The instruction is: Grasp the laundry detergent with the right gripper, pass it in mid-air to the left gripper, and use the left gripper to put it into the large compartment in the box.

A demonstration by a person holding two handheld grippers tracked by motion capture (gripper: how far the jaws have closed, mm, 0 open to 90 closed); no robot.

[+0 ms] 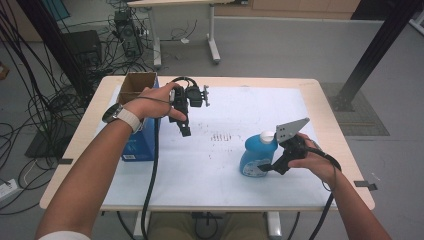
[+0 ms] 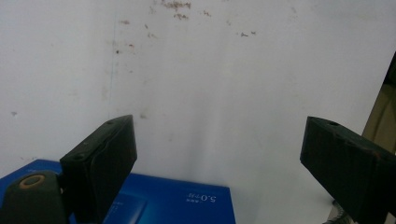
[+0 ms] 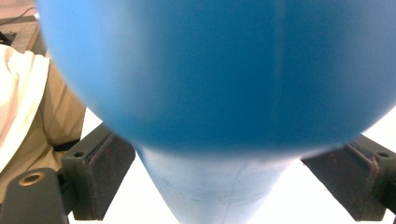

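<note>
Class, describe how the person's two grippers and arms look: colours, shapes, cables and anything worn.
Both grippers, left and right, are black with two blocky jaws and trail a black cable. The right one carries a grey three-cornered plate with holes. The left wrist wears a watch on a white strap.

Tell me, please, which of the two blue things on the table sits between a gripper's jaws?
The blue bottle with the white cap, between the right gripper's jaws. The blue box stands apart, below the left gripper.

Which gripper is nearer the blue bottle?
Right. The right gripper has its jaws around the blue bottle; the left gripper hangs well away, beside the blue box.
</note>
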